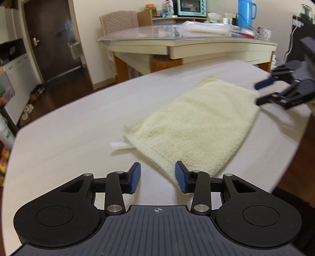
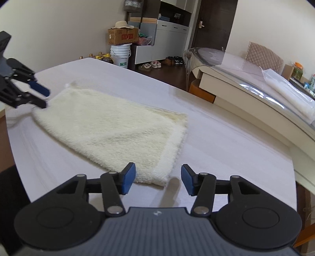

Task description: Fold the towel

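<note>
A cream towel [image 1: 195,122] lies folded flat on the pale grey table [image 1: 69,128]. My left gripper [image 1: 157,176] is open and empty just short of the towel's near edge, with a corner of the towel by its right finger. A small white tag [image 1: 118,145] sticks out at the towel's left side. In the right wrist view the towel [image 2: 110,130] lies ahead, and my right gripper [image 2: 158,178] is open and empty over its near corner. Each gripper also shows in the other view, open beside the towel's far end: the right one [image 1: 259,92], the left one [image 2: 44,96].
A larger cream table [image 1: 187,45] with a glass top, plastic bags, a blue jug [image 1: 246,11] and a mint oven stands behind. A padded chair [image 1: 120,21], a dark door [image 1: 51,37], a white bucket [image 2: 121,55], a cardboard box and shoes stand on the floor beyond.
</note>
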A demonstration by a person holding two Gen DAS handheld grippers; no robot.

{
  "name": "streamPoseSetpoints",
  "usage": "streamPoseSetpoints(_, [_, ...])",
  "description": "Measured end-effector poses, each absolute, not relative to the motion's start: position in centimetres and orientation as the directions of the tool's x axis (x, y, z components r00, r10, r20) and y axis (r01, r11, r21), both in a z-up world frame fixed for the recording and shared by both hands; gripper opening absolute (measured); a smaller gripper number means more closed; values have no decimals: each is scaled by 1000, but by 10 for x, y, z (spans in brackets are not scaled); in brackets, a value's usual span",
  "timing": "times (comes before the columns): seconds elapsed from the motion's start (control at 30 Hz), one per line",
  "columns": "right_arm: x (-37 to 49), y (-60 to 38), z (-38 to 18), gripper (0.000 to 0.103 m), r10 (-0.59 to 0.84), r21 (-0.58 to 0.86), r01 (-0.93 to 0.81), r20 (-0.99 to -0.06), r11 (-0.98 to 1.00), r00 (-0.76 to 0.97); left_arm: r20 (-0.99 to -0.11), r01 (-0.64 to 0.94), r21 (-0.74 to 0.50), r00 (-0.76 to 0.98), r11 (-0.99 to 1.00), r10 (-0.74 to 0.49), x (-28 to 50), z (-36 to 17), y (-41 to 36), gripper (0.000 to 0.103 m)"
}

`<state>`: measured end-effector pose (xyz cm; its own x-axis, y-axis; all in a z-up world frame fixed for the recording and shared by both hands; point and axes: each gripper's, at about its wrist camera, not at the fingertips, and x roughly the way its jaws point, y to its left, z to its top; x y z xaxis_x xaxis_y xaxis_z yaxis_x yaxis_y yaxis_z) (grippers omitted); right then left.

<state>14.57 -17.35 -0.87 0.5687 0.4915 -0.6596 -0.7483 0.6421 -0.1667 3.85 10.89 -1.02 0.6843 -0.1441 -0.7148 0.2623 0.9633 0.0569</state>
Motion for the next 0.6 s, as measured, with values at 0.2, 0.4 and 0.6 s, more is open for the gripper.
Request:
streamPoseSetpoints(0.2, [124,-160,2,47,486,-241,-739,-620,629,616,-703,268,11,687,963,-183,23,-9,99,49])
streamPoseSetpoints(0.4, [43,-112,8,47,621,-262,-826,-557,499,552,-665,236,67,735,969,-133,20,11,117,57])
streamPoseSetpoints(0.6, [-19,-56,-9,45,642,-385,-843,-548,375,536,-640,215,114,763,970,-94,19,22,139,74])
